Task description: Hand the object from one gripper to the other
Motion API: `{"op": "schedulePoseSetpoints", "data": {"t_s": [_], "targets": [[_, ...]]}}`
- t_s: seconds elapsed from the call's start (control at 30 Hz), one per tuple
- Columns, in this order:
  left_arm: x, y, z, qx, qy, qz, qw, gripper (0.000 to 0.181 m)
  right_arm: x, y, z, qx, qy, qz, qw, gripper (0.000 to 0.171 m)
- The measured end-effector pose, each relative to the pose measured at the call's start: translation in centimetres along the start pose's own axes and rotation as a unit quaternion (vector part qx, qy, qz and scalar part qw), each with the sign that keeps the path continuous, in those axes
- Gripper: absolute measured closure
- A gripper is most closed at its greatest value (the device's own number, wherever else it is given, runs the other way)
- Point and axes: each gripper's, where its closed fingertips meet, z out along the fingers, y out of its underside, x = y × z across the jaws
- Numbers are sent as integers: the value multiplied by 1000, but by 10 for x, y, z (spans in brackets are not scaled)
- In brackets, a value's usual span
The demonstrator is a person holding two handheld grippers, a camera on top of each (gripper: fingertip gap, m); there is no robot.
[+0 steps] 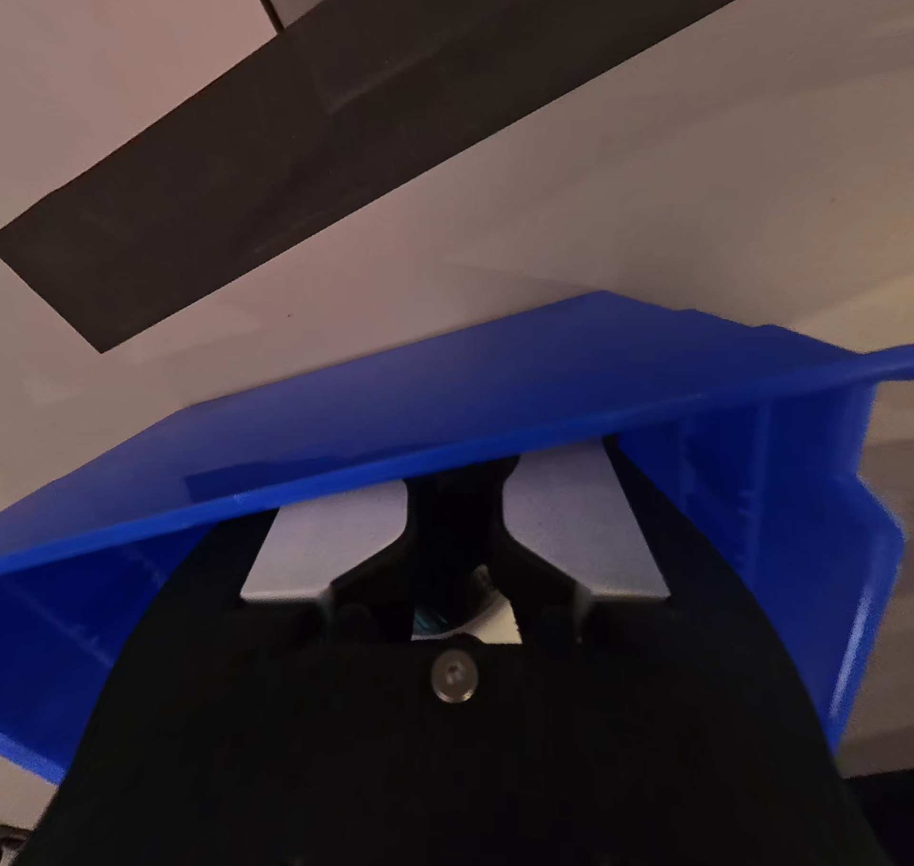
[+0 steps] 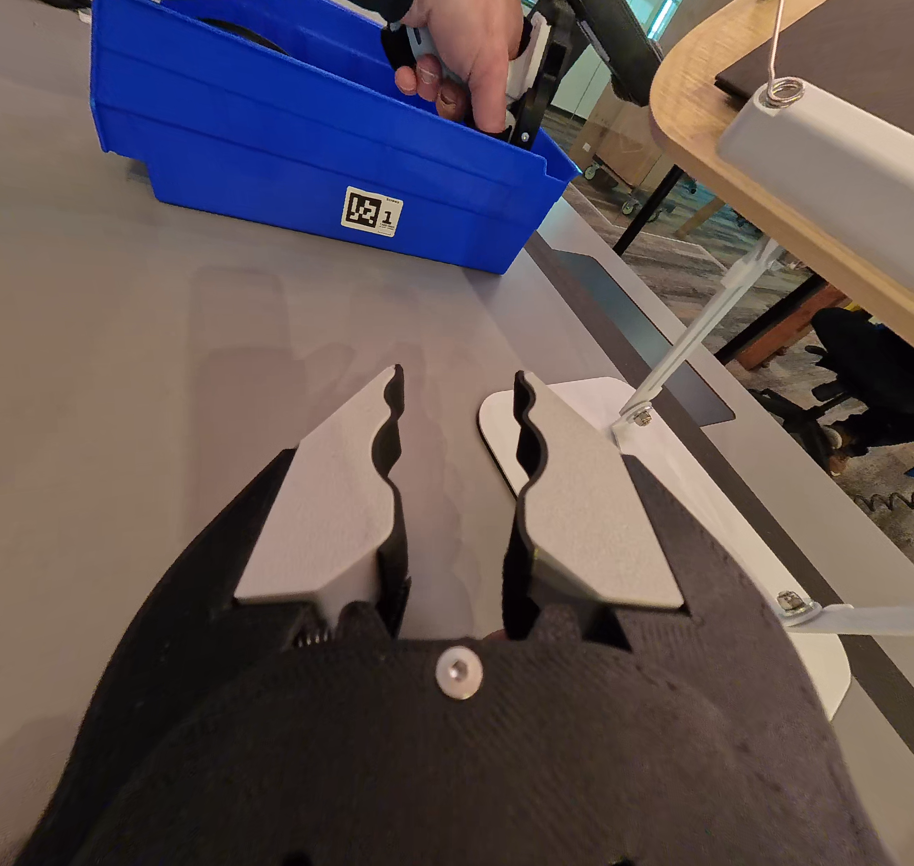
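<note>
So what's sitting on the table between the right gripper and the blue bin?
Nothing: in the right wrist view only bare grey table lies between the open right gripper and the blue bin.

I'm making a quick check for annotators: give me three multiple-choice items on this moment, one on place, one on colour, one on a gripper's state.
1. Where is the left gripper?
A. reaching into the bin
B. on the white lamp base
C. beside the right gripper

2. What colour is the bin?
A. red
B. blue
C. green

3. How is the right gripper?
A. shut on a part
B. open, empty
C. out of view

Key: 1 A, the hand lowers it past the bin's rim; 2 B, its walls are blue; 3 B, grey table shows between its fingers.
</note>
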Motion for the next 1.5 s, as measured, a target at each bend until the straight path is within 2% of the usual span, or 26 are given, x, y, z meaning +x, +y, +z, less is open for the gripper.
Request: {"op": "schedulePoseSetpoints", "data": {"t_s": [0.17,0.33,0.43,0.5,0.57,0.63,0.77,0.97,1.03,1.23,1.33,1.5], "targets": [[3,1,-19,54,9,16,998,154,1,-1,-1,5,0,4,1000,129],[13,2,-70,163,26,41,985,154,1,-7,-2,20,-1,8,1000,127],[35,4,-118,269,55,63,959,154,2,-16,-6,37,0,4,999,124],[58,11,-146,331,56,114,935,154,3,-26,-10,55,0,0,998,121],[82,23,-162,360,70,123,922,154,3,-39,-16,76,2,-7,997,118],[124,33,-184,417,126,154,887,154,3,-55,-25,95,2,-35,995,118],[197,52,-204,460,237,178,837,154,2,-94,-48,137,10,-109,984,116],[276,59,-206,455,351,221,788,154,-3,-140,-76,162,13,-226,960,114],[296,58,-211,452,392,231,767,154,0,-138,-80,142,19,-268,953,117],[332,40,-218,431,451,265,735,154,28,-124,-93,83,67,-335,936,136],[342,30,-221,421,478,281,718,154,40,-122,-100,76,74,-328,939,145],[354,17,-222,416,499,303,697,154,52,-118,-109,60,73,-329,939,147]]}}
